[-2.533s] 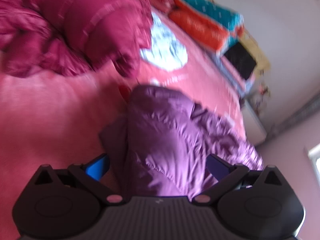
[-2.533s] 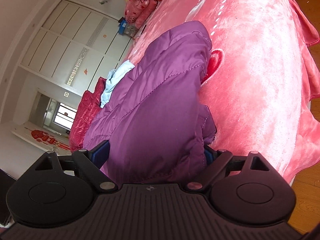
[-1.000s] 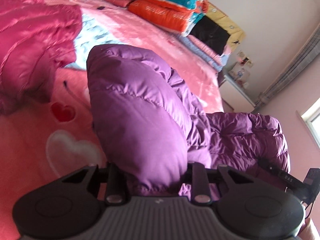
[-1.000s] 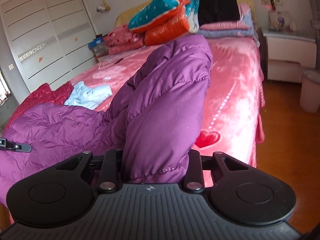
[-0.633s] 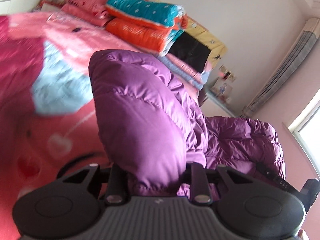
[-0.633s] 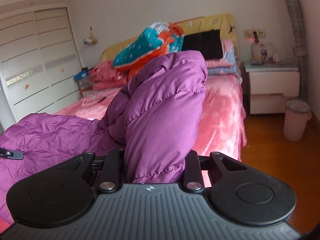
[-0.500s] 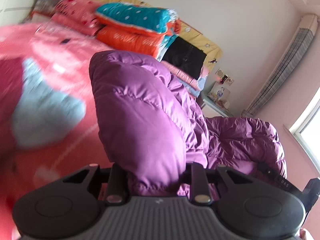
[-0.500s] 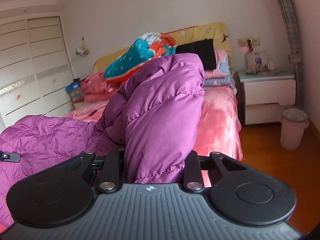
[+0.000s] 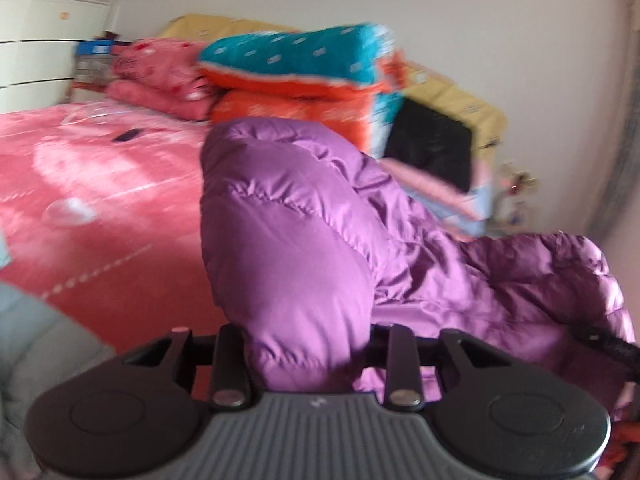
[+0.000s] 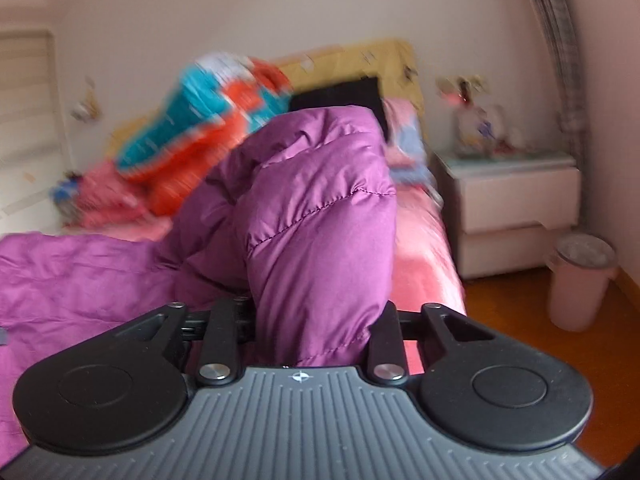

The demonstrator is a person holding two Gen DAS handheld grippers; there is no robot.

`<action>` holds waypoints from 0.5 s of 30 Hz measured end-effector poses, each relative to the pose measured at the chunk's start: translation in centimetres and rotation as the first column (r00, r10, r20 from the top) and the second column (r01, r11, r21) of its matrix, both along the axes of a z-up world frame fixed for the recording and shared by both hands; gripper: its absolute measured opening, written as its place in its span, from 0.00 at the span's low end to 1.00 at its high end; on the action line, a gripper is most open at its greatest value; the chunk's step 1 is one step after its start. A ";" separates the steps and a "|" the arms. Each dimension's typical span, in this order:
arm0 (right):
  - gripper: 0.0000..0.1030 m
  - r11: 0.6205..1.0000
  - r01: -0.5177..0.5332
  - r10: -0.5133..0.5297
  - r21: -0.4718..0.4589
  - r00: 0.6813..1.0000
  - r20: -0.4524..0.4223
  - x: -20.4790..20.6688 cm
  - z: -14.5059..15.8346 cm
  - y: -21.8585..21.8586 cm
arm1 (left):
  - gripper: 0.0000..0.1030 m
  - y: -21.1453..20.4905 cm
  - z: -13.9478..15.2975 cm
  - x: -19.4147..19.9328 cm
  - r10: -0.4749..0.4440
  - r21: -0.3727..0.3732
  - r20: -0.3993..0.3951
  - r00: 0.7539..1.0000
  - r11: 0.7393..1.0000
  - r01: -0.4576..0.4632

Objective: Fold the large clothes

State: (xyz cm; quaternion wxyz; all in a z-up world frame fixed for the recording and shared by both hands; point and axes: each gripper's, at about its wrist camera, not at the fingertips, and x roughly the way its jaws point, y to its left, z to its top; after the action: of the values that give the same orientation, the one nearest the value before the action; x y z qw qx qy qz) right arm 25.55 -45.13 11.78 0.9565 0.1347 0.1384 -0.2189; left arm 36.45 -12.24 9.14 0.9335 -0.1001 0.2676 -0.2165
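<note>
A purple puffer jacket (image 9: 296,248) hangs between my two grippers, lifted above the pink bed (image 9: 100,184). My left gripper (image 9: 312,344) is shut on one bunched end of it; the fingertips are hidden in the fabric. My right gripper (image 10: 316,328) is shut on the other bunched end of the purple jacket (image 10: 320,220), fingertips also hidden. The rest of the jacket sags to the right in the left wrist view and to the left in the right wrist view.
Folded teal and orange quilts (image 9: 304,76) and pink pillows (image 9: 160,76) are stacked at the headboard. A white nightstand (image 10: 516,204) and a pink bin (image 10: 580,280) stand on the wooden floor right of the bed. A white wardrobe (image 9: 44,40) is at the left.
Both grippers closed on the jacket and lifted it off the bed. The views have tilted up from the bedspread to the headboard and wall.
</note>
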 end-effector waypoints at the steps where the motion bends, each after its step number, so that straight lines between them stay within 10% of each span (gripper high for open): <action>1: 0.47 1.000 0.028 -0.028 0.007 0.999 -0.024 1.1 -1.4 -0.5 | 0.40 -0.2 -1.2 0.1 0.026 0.028 0.006 1.000 0.999 -0.026; 5: 0.95 0.992 0.129 -0.130 -0.014 0.991 -0.033 0.8 -4.7 -1.0 | 0.68 0.7 -3.0 -1.0 0.087 0.094 0.076 0.993 0.991 -0.094; 9: 0.97 0.984 0.176 -0.176 -0.038 0.984 -0.006 -1.4 -5.0 -1.4 | 0.99 2.7 -1.5 -4.2 0.166 0.117 0.170 0.971 0.975 -0.188; 15: 0.98 0.978 0.204 -0.203 -0.046 0.979 0.035 -8.8 -2.6 0.0 | 0.99 5.9 2.5 -10.0 0.129 0.210 0.202 0.971 0.963 -0.172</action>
State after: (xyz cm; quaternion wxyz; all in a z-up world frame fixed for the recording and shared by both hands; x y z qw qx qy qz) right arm 16.73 -45.17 9.17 0.9340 0.1279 0.1038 -0.3170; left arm 26.45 -6.34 11.67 0.9736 0.0072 0.1933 -0.1214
